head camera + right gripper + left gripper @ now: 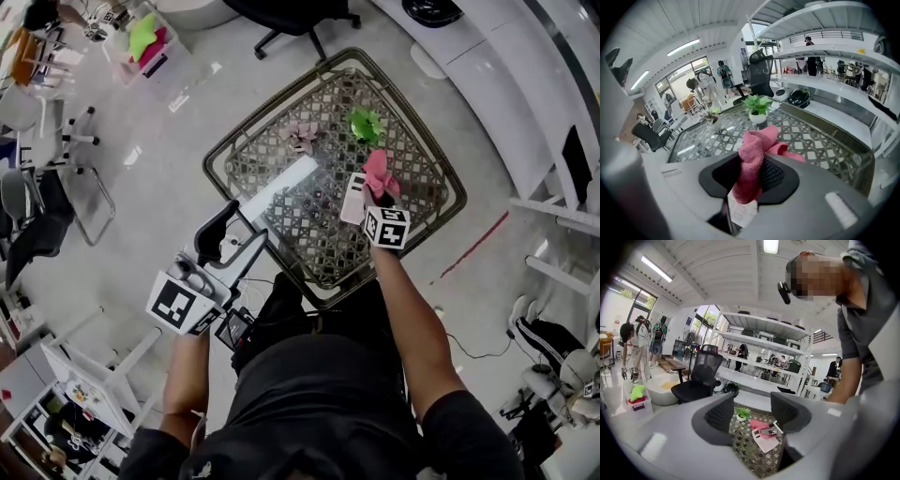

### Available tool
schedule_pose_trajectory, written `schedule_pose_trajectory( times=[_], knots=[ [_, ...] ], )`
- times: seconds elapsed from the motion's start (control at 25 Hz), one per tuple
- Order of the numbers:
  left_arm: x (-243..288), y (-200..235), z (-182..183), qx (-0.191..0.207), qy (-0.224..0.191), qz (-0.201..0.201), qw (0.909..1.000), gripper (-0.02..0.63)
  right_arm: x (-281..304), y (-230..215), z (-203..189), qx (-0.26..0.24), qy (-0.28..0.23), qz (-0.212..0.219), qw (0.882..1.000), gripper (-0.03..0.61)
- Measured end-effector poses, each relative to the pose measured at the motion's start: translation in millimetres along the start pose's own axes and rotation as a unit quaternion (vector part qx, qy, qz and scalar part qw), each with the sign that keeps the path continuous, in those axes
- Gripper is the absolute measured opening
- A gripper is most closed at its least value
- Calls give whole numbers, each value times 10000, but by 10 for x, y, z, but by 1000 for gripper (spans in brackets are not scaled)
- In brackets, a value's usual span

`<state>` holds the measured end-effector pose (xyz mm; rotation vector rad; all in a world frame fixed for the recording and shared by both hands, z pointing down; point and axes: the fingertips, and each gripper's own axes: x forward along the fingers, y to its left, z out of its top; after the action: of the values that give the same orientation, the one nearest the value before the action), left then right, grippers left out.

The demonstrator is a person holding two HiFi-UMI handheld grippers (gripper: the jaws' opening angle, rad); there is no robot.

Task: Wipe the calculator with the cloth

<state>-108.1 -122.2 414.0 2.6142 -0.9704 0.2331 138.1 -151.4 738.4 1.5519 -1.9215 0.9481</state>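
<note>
Pink cloth (752, 159) — pinched by right gripper (750, 177) | left gripper (752, 414) jaws apart | calculator (354, 199) on table (272, 164)

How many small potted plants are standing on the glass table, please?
2. The green plant stands at the table's far side, just beyond the pink cloth; the pale plant stands to its left. None appears hidden.

Your right gripper (751, 177) pinches the pink cloth (757, 143), which bunches up past the jaws. The calculator (742, 213) shows just below, and a green potted plant (758, 108) stands farther along the lattice desk (820, 140).
</note>
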Motion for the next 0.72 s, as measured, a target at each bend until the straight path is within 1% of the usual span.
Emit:
schedule_pose_trajectory(
  times=[0.2,0.28,0.36,0.44,0.52,0.64,0.72],
  knots=[
    [-317,133,-60,-50,-36,192,9998,288,185,430,-133,-334,147,185,9992,97],
    [-412,178,-86,-70,-46,260,9996,288,214,578,-161,-685,236,417,9965,97],
    [-482,226,-119,-100,-47,313,9994,288,238,716,-225,-1262,371,703,9888,97],
    [-526,263,-138,-117,-63,341,9993,288,237,806,-298,-1890,522,963,9758,97],
    [-554,295,-135,-56,-122,361,9993,288,207,854,-377,-2484,679,1206,9587,97],
    [-555,310,-123,-23,-141,361,9992,288,170,848,-537,-3340,877,1523,9261,95],
    [-533,327,-116,23,-169,356,9992,288,130,821,-588,-3854,942,1648,9030,95]
  ],
)
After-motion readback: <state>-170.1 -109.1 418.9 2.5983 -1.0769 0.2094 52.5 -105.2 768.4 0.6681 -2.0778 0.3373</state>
